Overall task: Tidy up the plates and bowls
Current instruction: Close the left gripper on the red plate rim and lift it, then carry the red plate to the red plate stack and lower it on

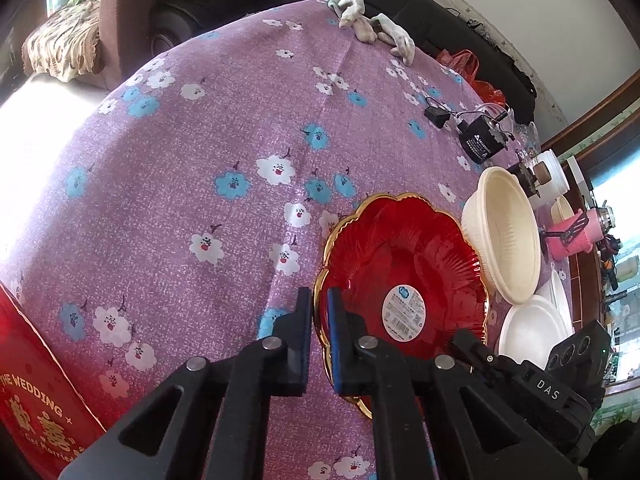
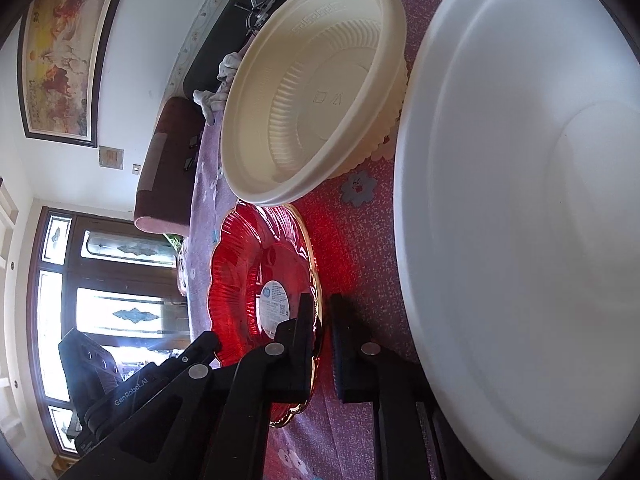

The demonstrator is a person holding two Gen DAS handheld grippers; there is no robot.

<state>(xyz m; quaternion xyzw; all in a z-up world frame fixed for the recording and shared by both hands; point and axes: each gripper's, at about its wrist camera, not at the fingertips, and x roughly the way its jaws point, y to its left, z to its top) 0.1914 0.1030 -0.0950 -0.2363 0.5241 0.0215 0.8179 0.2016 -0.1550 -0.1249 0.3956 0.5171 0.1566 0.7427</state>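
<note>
1. The red plate [image 1: 404,276] is lying on the counter [image 1: 200,200], just left of the cream bowl [image 1: 504,232]; the white plate [image 1: 528,328] is sitting near right of it.
2. My left claw [image 1: 320,308] is straddling the red plate's gilt near-left rim with a narrow gap, not yet pinching, I judge.
3. My right claw [image 2: 322,312] is hanging nearly pressed together at the plate's opposite edge, holding nothing.
4. If I am squeezing too shallowly, the slick rim could be slipping out.
5. Lifting carelessly, I could be knocking the bowl or dragging the floral cloth.
</note>
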